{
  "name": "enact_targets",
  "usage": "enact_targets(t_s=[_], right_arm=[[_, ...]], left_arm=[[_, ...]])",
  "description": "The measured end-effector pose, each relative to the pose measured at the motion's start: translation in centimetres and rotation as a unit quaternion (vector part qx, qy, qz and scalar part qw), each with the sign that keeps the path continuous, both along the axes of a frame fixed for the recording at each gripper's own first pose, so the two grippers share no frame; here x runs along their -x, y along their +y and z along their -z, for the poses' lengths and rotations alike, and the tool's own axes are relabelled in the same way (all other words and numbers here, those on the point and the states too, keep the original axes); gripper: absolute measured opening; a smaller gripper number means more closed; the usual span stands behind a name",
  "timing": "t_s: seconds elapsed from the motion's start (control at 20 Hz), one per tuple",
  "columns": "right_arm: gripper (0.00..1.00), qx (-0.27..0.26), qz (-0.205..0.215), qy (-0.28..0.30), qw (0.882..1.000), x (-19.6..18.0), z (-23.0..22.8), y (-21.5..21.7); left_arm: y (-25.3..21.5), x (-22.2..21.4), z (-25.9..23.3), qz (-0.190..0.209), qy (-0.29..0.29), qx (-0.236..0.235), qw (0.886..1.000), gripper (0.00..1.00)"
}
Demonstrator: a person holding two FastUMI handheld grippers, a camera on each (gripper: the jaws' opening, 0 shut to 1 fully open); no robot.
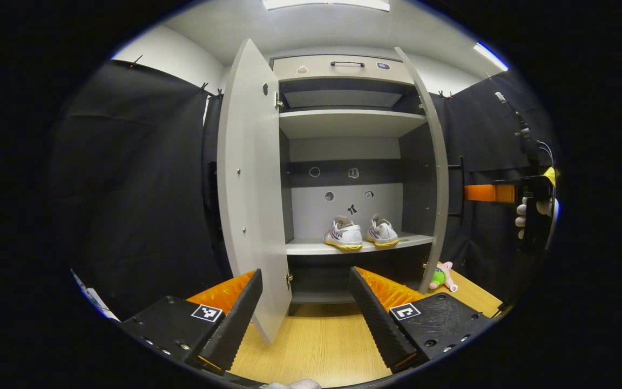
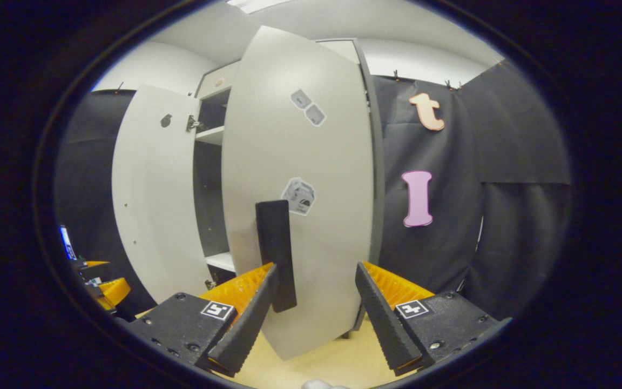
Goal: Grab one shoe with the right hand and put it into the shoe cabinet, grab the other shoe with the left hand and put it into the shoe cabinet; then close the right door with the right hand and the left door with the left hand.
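Both shoes (image 1: 360,234) on cabinet shelf (image 1: 311,248) near front edge — door step now. Your right gripper (image 2: 315,302) gapes empty at right door (image 2: 300,216); push shut. Left gripper (image 1: 305,308) wide, empty — left door (image 1: 249,189) next

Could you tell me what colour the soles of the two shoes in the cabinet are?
Yellow soles on the shoes, clearest in the left gripper view.

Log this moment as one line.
shoes: both on cabinet shelf | left door: open | right door: open | left gripper: open | right gripper: open, facing right door
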State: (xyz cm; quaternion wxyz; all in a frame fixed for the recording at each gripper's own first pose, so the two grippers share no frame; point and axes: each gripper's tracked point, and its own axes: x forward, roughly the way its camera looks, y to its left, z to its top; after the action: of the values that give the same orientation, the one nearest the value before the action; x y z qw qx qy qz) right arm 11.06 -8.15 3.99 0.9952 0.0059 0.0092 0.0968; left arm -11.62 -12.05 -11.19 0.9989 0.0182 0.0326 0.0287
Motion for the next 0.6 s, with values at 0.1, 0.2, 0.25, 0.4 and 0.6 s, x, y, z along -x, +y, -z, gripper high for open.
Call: enact_targets(t_s=[0.1,0.2,0.25,0.4,0.6], right_arm=[[0.90,0.006,-0.007,-0.010,1.000,0.7,-0.4,1.4],[0.94,0.011,-0.014,-0.008,1.000,1.7,0.0,2.7],[0.99,0.012,-0.015,-0.007,1.000,2.2,0.2,3.1],[0.94,0.014,-0.011,-0.001,1.000,3.5,0.9,4.0],[0.94,0.012,0.001,0.013,1.000,5.5,2.3,5.0]], left_arm=[[0.8,0.2,0.0,-0.005,0.000,0.001,1.000,0.97],[1.6,0.4,-0.1,-0.007,-0.002,0.007,1.000,0.97],[2.2,0.3,-0.1,-0.009,-0.003,0.006,1.000,0.96],[4.4,-0.1,-0.5,-0.019,-0.010,0.005,1.000,0.97],[8.1,-0.8,-1.5,-0.034,-0.024,-0.001,0.999,0.97]])
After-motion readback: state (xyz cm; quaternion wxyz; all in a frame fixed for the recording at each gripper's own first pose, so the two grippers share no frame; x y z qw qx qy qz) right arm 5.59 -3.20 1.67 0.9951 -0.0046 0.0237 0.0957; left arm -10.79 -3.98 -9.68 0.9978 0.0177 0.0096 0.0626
